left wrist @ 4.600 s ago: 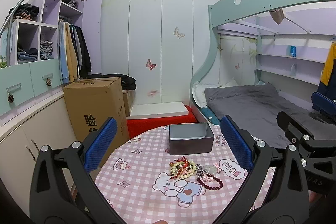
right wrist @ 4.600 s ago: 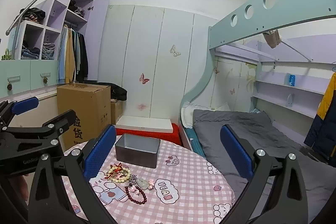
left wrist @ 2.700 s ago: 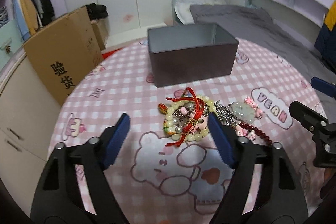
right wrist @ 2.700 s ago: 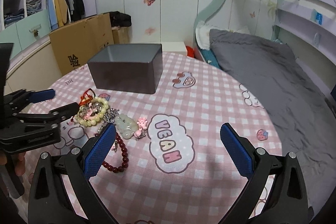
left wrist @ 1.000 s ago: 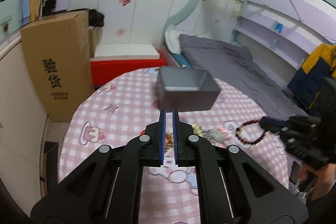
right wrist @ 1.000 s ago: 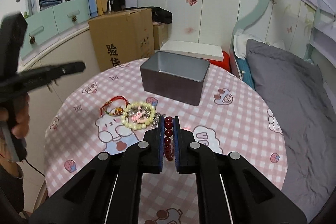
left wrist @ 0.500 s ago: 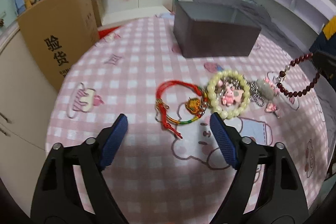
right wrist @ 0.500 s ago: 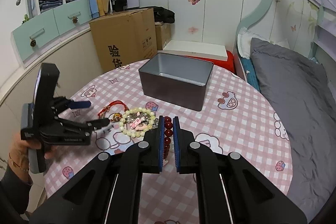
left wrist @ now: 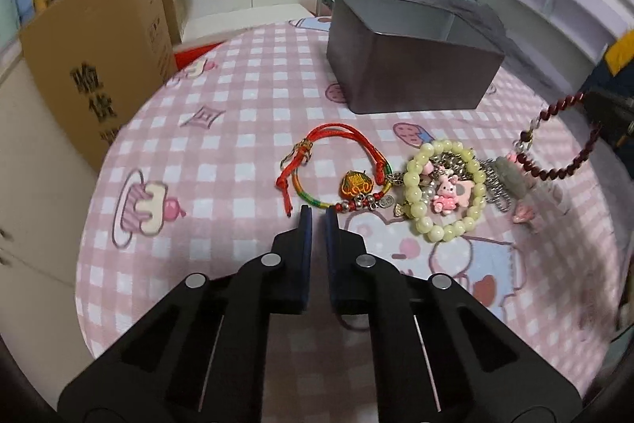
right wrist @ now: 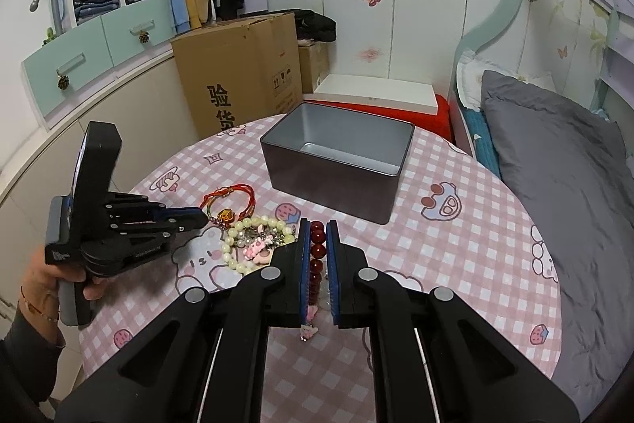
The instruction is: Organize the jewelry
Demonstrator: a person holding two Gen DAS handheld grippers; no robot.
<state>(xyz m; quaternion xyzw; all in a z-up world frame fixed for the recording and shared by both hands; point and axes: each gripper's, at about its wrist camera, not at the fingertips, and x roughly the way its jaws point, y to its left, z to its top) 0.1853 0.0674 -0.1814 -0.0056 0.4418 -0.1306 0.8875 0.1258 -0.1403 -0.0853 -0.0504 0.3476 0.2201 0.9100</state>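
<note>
Red bracelet (right wrist: 317, 249) is being clamped in the right claw (right wrist: 316, 236), hanging above the table (right wrist: 455, 244); the open tin (right wrist: 337, 161) is lying straight ahead, nearer this claw. Left claw (left wrist: 316, 221) is being held nearly together, empty, just short of the cord bracelet (left wrist: 337, 169).

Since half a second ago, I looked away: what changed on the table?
The left gripper closed its jaws by the red cord bracelet, apparently empty. The right gripper stays shut on the dark red bead bracelet, held up. The grey box and pale bead bracelet stayed put.
</note>
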